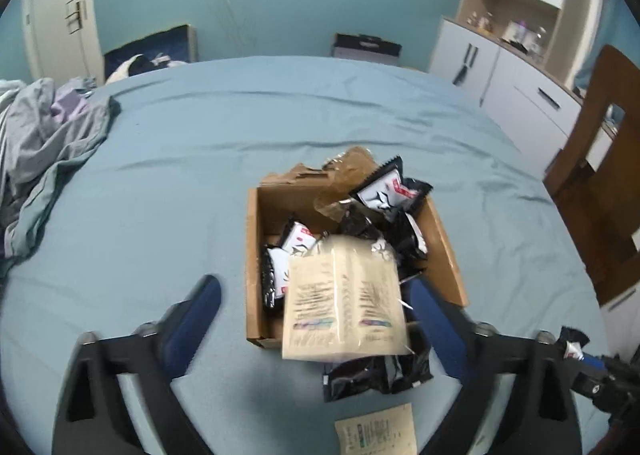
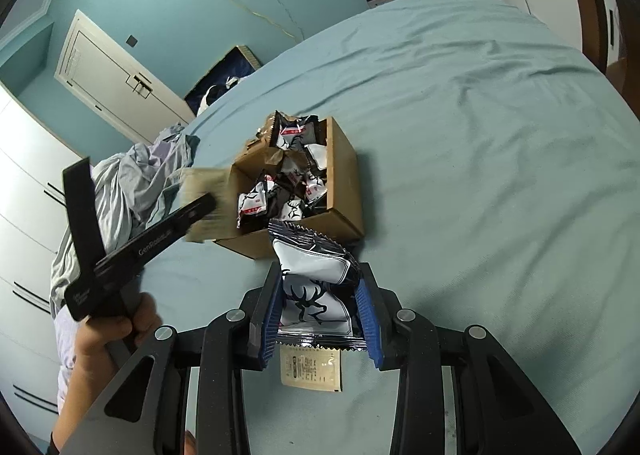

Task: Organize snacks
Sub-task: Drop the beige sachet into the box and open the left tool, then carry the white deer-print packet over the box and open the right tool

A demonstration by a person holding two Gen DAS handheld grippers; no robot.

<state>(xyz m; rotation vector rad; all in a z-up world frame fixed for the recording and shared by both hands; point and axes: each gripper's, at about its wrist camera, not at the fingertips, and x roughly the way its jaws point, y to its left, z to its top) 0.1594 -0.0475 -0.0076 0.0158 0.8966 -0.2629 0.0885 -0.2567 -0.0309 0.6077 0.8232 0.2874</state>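
A brown cardboard box [image 1: 253, 255] sits on the blue bed and holds several black-and-white snack packets [image 1: 394, 191]; it also shows in the right wrist view [image 2: 344, 159]. My left gripper [image 1: 316, 295] is open, its fingers wide apart. A beige packet [image 1: 344, 303] hangs blurred in the air between them, over the box's near edge. My right gripper [image 2: 320, 295] is shut on a black-and-white deer-print packet [image 2: 316, 287], held above the bed just in front of the box. A black packet [image 1: 376, 375] and a flat beige packet [image 1: 378, 435] lie on the bed.
Crumpled grey bedding [image 1: 48, 143] lies at the bed's left side. White cabinets [image 1: 500, 71] and a brown wooden chair [image 1: 600, 159] stand at the right. The left gripper's body and the hand that holds it [image 2: 120, 319] show left of the box.
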